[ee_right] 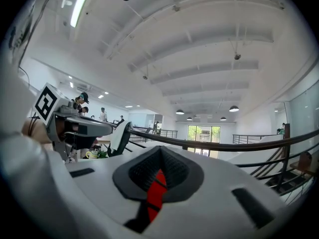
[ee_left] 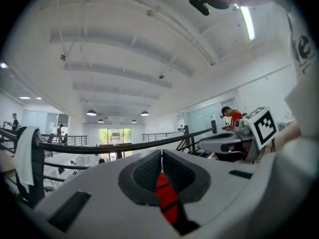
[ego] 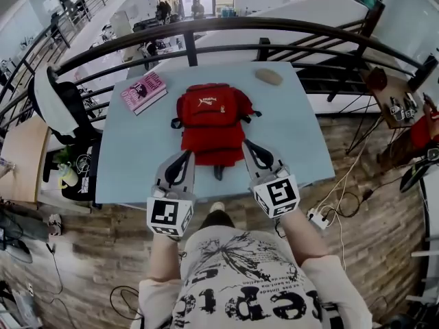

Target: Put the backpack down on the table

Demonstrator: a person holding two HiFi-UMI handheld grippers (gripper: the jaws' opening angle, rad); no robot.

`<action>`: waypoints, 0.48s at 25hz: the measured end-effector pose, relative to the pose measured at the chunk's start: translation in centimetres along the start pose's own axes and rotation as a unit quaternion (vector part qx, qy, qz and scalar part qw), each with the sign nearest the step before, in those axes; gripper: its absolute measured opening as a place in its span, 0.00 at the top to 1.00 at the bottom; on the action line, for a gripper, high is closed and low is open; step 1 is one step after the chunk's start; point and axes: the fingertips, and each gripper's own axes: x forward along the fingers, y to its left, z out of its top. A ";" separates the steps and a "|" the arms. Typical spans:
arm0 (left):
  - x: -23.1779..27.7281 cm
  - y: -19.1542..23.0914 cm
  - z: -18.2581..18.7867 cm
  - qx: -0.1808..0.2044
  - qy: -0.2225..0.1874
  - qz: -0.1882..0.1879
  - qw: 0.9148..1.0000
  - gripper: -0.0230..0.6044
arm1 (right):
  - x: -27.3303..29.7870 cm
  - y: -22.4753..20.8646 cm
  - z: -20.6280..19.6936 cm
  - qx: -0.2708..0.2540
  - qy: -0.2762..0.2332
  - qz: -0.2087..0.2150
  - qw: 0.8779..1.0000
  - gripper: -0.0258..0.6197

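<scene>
A red backpack (ego: pixel 209 118) lies on the pale blue table (ego: pixel 130 163), its near edge towards me. My left gripper (ego: pixel 186 155) is shut on that edge's left corner and my right gripper (ego: pixel 247 144) on its right corner. In the left gripper view a strip of red fabric (ee_left: pixel 167 198) is pinched between the dark pads (ee_left: pixel 144 176) of the left gripper (ee_left: pixel 161 156). The right gripper view shows the same: red fabric (ee_right: pixel 157 193) clamped in the right gripper (ee_right: pixel 160 153). Both grippers point level, away from me. Whether the near edge is raised off the table is unclear.
A pink book (ego: pixel 144 91) lies at the table's far left and a tan oval object (ego: pixel 269 76) at its far right. A dark railing (ego: pixel 206 29) runs behind the table. A chair with a white cloth (ego: pixel 51 101) stands left; cables and a power strip (ego: pixel 319 218) lie on the floor right.
</scene>
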 end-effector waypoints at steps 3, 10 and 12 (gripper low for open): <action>0.0 -0.1 -0.2 0.004 0.001 -0.003 1.000 0.94 | 0.1 0.2 -0.5 -0.004 0.011 0.004 1.000 0.97; -0.4 -0.6 -0.5 0.001 0.001 -0.014 1.000 0.94 | -0.2 0.6 -0.8 -0.006 0.016 0.002 1.000 0.97; -0.3 -0.8 -0.8 0.002 0.008 -0.016 1.000 0.94 | -0.3 0.6 -0.8 -0.005 0.016 0.002 1.000 0.97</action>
